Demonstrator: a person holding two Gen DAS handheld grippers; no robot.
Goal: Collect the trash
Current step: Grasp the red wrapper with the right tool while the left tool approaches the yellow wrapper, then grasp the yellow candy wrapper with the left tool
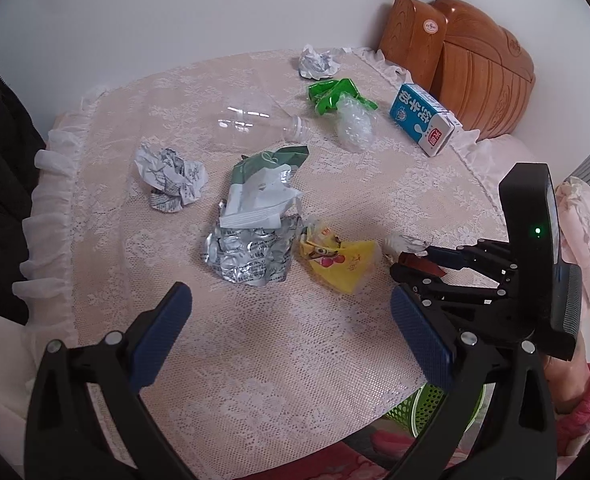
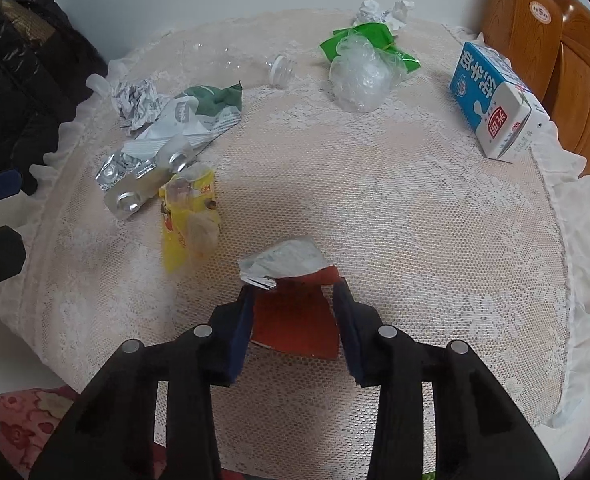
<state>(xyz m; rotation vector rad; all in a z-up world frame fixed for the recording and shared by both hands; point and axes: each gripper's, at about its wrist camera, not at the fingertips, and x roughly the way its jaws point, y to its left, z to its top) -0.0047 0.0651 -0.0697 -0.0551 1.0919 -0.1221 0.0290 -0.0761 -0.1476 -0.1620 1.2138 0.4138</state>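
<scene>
Trash lies scattered on a round table with a lace cloth (image 1: 295,360). My right gripper (image 2: 295,300) is shut on a red and white wrapper (image 2: 295,320) near the table's front; the left wrist view shows that gripper (image 1: 413,258) at the right, holding the wrapper (image 1: 405,242). My left gripper (image 1: 289,296) hangs open over the cloth with nothing between its fingers. Just beyond it lie a yellow snack wrapper (image 1: 337,260), a crumpled silver blister pack (image 1: 247,256) and a green and white bag (image 1: 263,184).
Farther back are crumpled paper (image 1: 169,182), a clear bottle (image 1: 255,124), a clear plastic bag (image 1: 353,126), a green wrapper (image 1: 331,94), another paper ball (image 1: 315,62) and a blue milk carton (image 1: 423,120). Wooden chairs (image 1: 475,60) stand behind. A green basket (image 1: 427,404) sits below the table's edge.
</scene>
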